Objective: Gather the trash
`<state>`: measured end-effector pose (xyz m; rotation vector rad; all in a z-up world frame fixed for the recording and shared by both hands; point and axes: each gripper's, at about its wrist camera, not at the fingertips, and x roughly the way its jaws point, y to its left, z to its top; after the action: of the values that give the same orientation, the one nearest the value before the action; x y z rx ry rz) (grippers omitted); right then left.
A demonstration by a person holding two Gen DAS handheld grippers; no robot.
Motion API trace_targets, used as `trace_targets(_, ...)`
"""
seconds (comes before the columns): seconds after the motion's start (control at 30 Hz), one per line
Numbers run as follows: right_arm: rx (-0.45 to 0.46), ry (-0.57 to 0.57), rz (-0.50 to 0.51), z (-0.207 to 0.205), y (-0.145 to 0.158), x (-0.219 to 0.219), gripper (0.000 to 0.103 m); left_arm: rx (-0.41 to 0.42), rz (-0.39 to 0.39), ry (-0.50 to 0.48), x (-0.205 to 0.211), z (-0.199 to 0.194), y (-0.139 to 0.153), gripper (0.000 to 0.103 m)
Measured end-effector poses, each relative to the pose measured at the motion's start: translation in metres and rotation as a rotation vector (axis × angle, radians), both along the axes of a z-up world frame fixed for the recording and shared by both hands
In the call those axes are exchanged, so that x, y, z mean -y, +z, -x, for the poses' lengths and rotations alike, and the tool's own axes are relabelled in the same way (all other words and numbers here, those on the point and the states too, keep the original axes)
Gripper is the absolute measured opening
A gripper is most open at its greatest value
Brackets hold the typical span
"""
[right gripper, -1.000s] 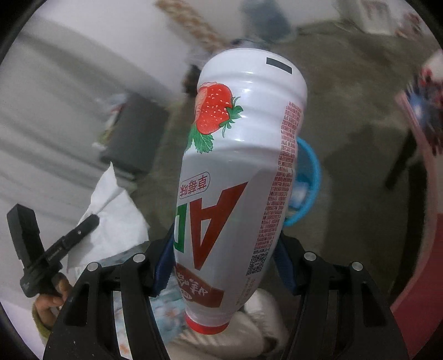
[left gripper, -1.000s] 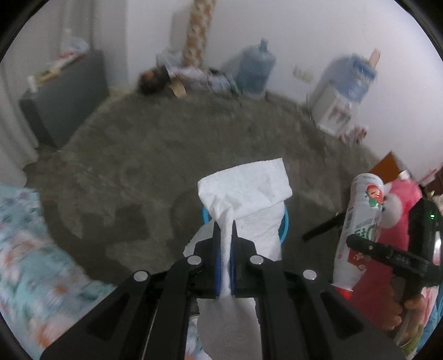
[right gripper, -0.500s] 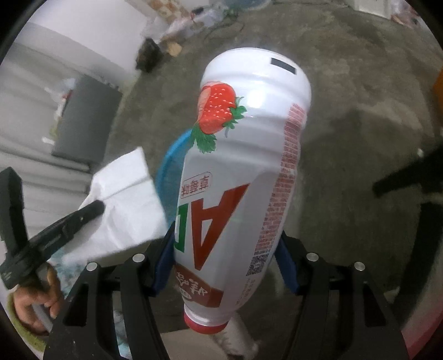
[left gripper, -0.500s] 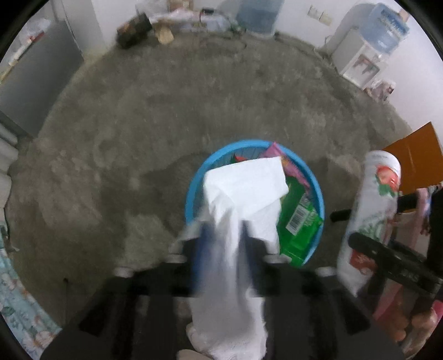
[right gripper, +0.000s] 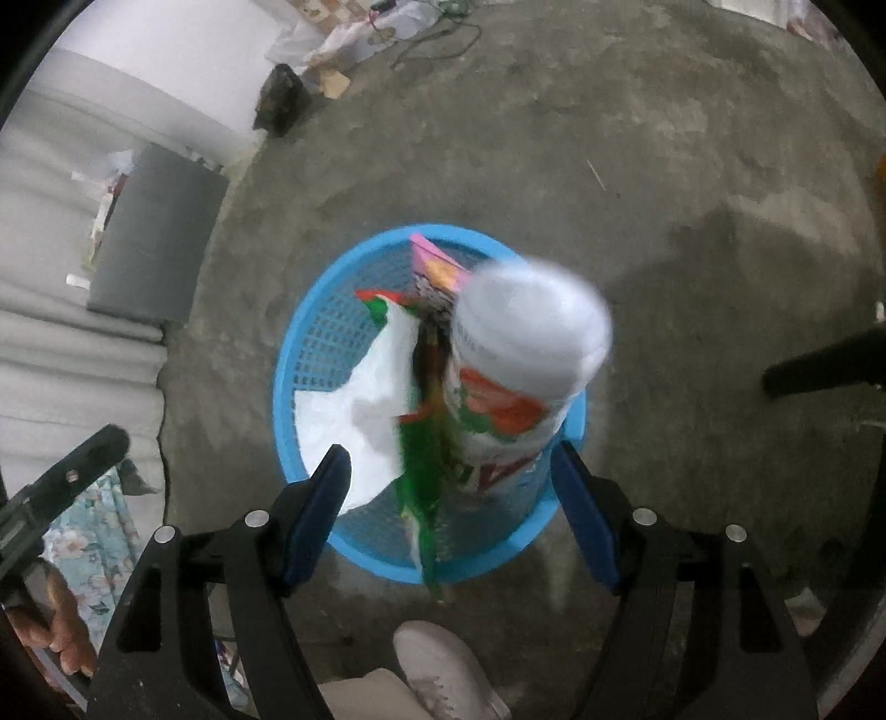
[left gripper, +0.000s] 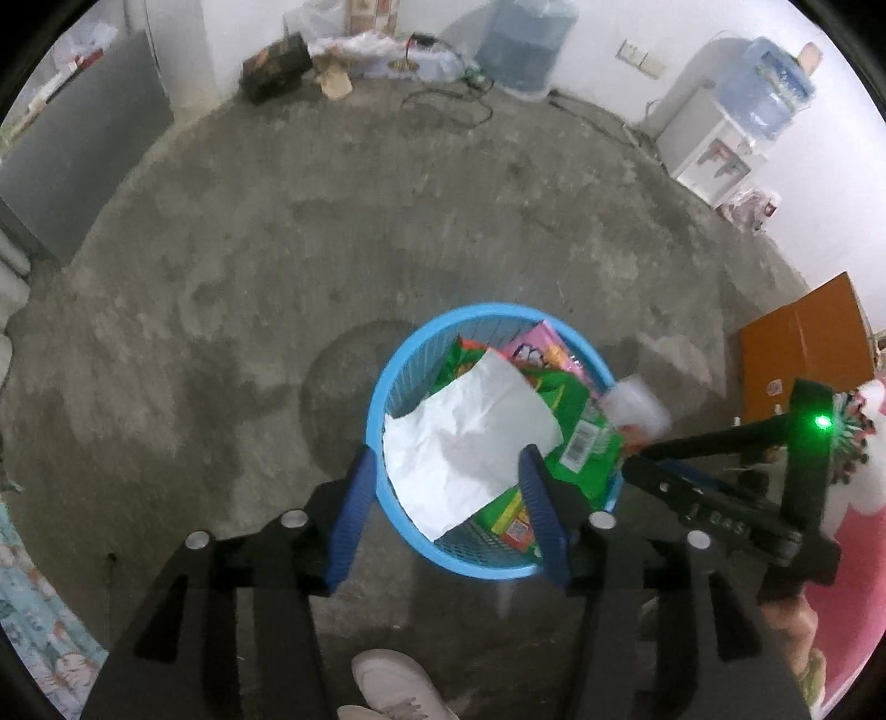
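A blue mesh basket [left gripper: 382,399] stands on the concrete floor below both grippers. My left gripper [left gripper: 446,487] is over its near rim, jaws opening, nothing between the pads. The white tissue [left gripper: 470,437] lies loose in the basket on green and pink wrappers [left gripper: 581,443]. My right gripper [right gripper: 451,476] hangs over the same basket [right gripper: 310,310], jaws opening. The white strawberry-drink bottle [right gripper: 526,343] is blurred and clear of both pads, dropping into the basket beside the tissue [right gripper: 371,410]. The left wrist view shows the bottle [left gripper: 637,407] at the basket's right rim.
A white shoe [left gripper: 393,687] is just below the basket. An orange cardboard box [left gripper: 797,354] sits to the right, a grey cabinet [left gripper: 83,160] at far left. A water dispenser [left gripper: 720,144], a water jug [left gripper: 523,47] and cables line the back wall. Floral bedding [left gripper: 33,620] is at bottom left.
Both grippers came down over the basket and opened. The tissue left the left gripper and now lies in the basket; the bottle slipped out of the right gripper and is falling.
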<state>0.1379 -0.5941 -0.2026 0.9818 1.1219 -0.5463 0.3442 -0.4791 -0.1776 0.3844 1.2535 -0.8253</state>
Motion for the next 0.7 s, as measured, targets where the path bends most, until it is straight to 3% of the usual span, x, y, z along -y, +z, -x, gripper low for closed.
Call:
trace_targets(0.27, 0.071, -0.008, 0.08, 0.0, 0.046, -0.021, 0.071, 0.096, 0.113, -0.014, -0.051, 0.022, 0.083, 0.065)
trace_targets(0.4, 0.157, 0.022, 0.151, 0.003, 0.102, -0.058, 0.075, 0.19, 0.227, 0.016, -0.106, 0.043, 0.144, 0.072)
trace_targets(0.57, 0.264, 0.119, 0.313, 0.0, 0.18, -0.128, 0.089, 0.298, 0.331, 0.083, -0.184, 0.086, 0.208, 0.096)
trace_targets(0.7, 0.322, 0.247, 0.474, 0.001, 0.236, -0.2, 0.095, 0.39, 0.388, 0.181, -0.253, 0.129, 0.24, 0.098)
